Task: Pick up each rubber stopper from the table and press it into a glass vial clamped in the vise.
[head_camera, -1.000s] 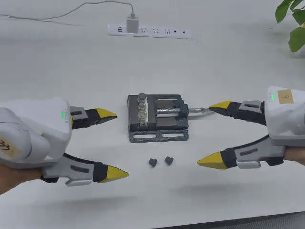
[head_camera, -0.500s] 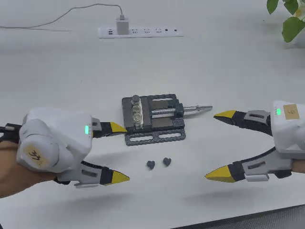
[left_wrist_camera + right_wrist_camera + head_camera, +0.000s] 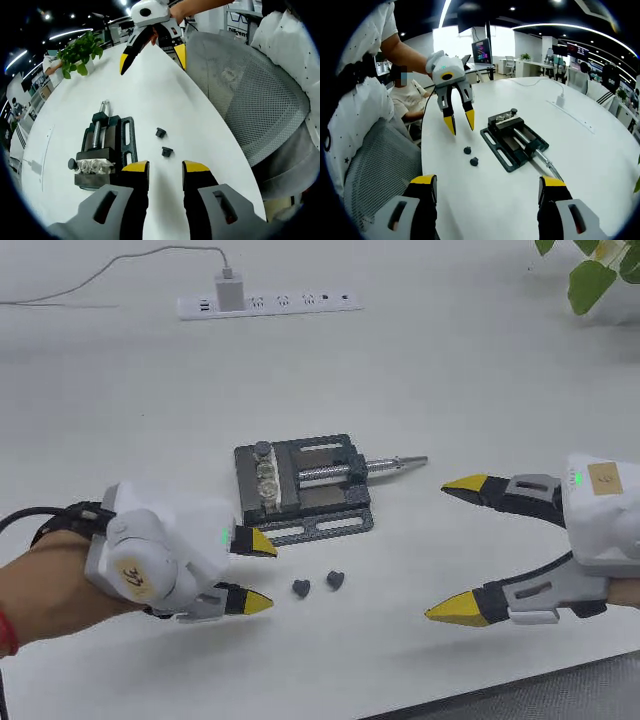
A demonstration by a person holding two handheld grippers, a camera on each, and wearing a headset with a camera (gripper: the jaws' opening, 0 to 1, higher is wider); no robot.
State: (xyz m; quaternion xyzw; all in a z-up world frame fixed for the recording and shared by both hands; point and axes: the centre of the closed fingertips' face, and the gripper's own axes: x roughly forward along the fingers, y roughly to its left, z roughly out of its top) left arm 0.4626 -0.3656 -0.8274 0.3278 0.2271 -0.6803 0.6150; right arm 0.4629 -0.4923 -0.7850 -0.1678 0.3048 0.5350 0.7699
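Two rubber stoppers lie side by side on the counter, between the vise and the counter's near edge. The closer one sits just ahead of the left tongs, in line with the gap between the jaws and not touching them. The left tongs are parted by a modest gap and hold nothing. The right tongs hover well apart from the stoppers, toward the counter's right side, spread wide and empty. Glass vials stand clamped upright in the vise.
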